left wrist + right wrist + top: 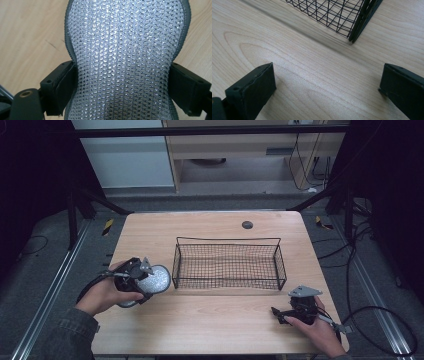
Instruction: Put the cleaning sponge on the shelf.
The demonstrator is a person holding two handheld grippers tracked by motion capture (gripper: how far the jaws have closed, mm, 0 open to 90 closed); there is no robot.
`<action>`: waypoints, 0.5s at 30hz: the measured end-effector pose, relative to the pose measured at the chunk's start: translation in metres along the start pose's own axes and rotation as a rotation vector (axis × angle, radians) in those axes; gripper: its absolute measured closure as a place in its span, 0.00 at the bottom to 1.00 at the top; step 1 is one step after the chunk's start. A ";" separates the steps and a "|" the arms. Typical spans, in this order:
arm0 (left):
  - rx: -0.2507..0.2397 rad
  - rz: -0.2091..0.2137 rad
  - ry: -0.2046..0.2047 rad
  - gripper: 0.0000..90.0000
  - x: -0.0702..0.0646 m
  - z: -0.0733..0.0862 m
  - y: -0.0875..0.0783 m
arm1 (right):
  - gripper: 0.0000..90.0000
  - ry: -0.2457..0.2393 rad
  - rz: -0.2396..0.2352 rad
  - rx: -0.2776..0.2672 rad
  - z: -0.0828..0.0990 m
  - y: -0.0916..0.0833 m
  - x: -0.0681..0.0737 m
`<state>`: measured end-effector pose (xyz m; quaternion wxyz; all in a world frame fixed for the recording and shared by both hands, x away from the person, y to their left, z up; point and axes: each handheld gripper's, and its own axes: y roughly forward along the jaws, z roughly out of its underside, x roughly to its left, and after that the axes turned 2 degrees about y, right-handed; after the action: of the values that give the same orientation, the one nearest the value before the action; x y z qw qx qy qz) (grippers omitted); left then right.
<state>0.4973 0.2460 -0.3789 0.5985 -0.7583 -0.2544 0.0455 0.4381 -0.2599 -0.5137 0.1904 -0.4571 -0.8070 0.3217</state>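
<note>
Silvery mesh catches the light in the high view: a flat, rounded pad (152, 280) held in the left tool (134, 279) just beside the left end of the black wire basket (227, 241), which stands in the middle of the wooden tabletop (210, 320). The basket looks empty. The right tool (295, 310) rests low on the tabletop near the basket's right front corner, in the person's right hand (315, 330).

From the left gripper view, the pad (125, 57) runs up between the two black jaws, which press on its narrowed waist from both sides; the left tool (122, 90) is closed onto it, with bare wood beneath. The grip sits on the pad's edges, so I judge the soft fabric could buckle or slide out if it is swung quickly toward the basket, or snag on the wire rim.

From the right gripper view, the right tool (327, 92) has its jaws spread wide with nothing between them, and a basket corner (357, 27) lies ahead. Moved forward carelessly, it might nudge the basket.
</note>
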 end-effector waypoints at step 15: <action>-0.004 -0.060 0.093 0.16 0.006 -0.044 -0.030 | 0.00 0.000 0.000 0.000 0.000 0.000 0.000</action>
<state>0.5092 0.2142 -0.3367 0.6094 -0.7528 -0.2489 -0.0081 0.4381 -0.2599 -0.5137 0.1904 -0.4572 -0.8070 0.3217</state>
